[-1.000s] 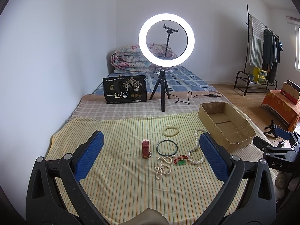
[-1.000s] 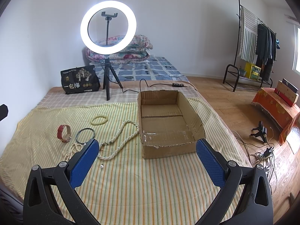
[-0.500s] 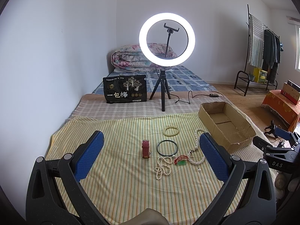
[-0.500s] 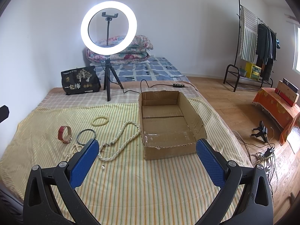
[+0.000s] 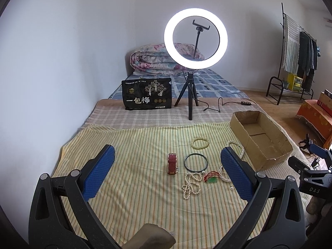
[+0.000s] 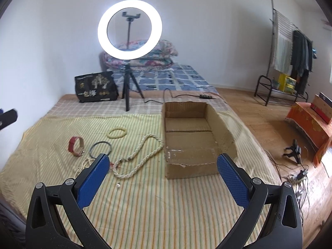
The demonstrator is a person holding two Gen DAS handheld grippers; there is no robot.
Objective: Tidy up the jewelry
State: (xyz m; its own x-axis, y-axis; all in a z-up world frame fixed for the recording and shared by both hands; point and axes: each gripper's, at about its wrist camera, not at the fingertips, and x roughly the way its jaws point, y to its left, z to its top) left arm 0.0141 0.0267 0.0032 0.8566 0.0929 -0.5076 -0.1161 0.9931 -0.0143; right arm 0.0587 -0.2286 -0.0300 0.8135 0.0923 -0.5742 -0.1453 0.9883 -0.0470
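Jewelry lies on a yellow striped cloth [image 5: 132, 186]: a red watch strap [image 5: 172, 163], a dark bangle [image 5: 195, 162], a pale bead bracelet [image 5: 200, 142], a small pearl strand [image 5: 190, 186], a red cord with a green pendant [image 5: 212, 177] and a long pearl necklace [image 6: 143, 155]. An open cardboard box [image 6: 195, 141] with nothing in it stands to their right. My left gripper [image 5: 167, 176] is open above the cloth, short of the pieces. My right gripper [image 6: 162, 179] is open, facing the box's near wall.
A lit ring light on a tripod [image 5: 194, 62] stands behind the cloth, its cable [image 5: 224, 103] trailing right. A black printed bag [image 5: 146, 94] and folded quilts [image 5: 164, 60] sit further back. A clothes rack [image 6: 288, 62] and an orange-covered stand [image 6: 311, 124] are on the wooden floor.
The right wrist view has shifted slightly, so the box and jewelry sit a little further right in it. The left gripper has barely moved. Both stay open.
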